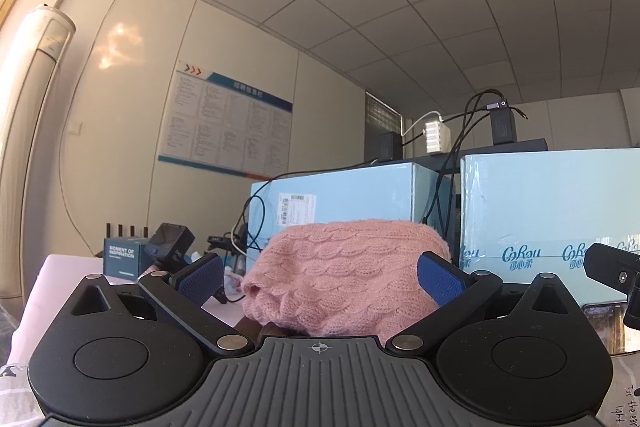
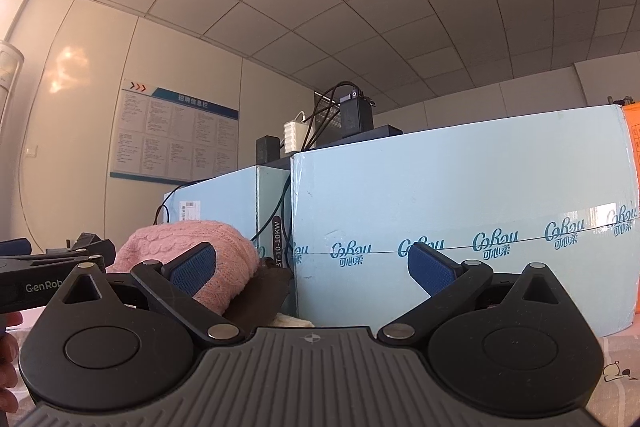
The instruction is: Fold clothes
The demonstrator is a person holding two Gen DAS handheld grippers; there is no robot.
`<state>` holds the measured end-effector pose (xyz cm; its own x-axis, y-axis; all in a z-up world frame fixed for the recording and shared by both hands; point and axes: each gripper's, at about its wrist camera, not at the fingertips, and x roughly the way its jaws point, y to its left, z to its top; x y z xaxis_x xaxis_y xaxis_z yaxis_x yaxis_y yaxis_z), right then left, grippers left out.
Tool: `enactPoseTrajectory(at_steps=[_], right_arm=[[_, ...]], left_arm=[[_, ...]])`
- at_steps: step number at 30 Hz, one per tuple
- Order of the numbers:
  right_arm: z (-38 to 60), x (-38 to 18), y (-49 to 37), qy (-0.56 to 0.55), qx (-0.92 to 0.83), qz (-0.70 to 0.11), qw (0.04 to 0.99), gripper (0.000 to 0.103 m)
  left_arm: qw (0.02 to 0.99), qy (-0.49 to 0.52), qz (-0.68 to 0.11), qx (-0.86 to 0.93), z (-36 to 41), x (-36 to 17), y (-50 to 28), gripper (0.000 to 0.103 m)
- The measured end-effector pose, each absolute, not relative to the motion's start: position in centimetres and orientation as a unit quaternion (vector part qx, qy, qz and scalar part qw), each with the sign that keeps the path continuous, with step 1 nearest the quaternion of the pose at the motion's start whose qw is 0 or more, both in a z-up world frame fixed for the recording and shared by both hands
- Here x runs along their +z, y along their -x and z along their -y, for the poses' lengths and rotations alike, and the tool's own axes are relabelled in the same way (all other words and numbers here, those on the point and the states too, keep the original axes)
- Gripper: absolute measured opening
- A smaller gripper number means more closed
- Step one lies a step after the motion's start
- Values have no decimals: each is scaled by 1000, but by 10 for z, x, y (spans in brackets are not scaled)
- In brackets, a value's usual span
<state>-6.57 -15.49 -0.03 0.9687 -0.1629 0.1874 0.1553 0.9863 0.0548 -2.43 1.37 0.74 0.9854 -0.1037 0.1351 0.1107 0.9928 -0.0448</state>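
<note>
Left wrist view, from left to right: a tall white air conditioner stands against the wall, and a printed notice board hangs beside it. Lower down, a small dark box with 4 antennas behind it sits on the counter, which is covered in pale pink cloth. The left gripper fills the bottom of the view with its jaws spread wide, holding nothing. A folded pink knit sweater lies bunched on the counter straight ahead, seen between the 2 blue pads but not pinched by them. Behind it stand 2 pale blue cardboard boxes with chargers and cables on top. Part of the other gripper juts in at the far right edge.

Right wrist view, from left to right: the black body of the left gripper shows at the left edge. The pink sweater rests left of centre, on top of a dark garment. The right gripper also has its jaws wide open and empty, its left pad in front of the sweater; whether it touches the knit cannot be told. The large pale blue box fills the right half.
</note>
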Motion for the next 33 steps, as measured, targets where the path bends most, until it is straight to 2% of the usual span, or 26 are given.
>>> enactPoseTrajectory(at_steps=[12,25,33], right_arm=[[141,1,78,9,-88,131,987,103],[131,20,122,-21,-166,108,980,103],[125,31,164,-18,-239,77,968,103]], left_arm=[[994,38,75,-65,-18,6,27,103],[982,67,115,-135,-26,8,40,103],[973,62,110,-193,-21,14,46,103]])
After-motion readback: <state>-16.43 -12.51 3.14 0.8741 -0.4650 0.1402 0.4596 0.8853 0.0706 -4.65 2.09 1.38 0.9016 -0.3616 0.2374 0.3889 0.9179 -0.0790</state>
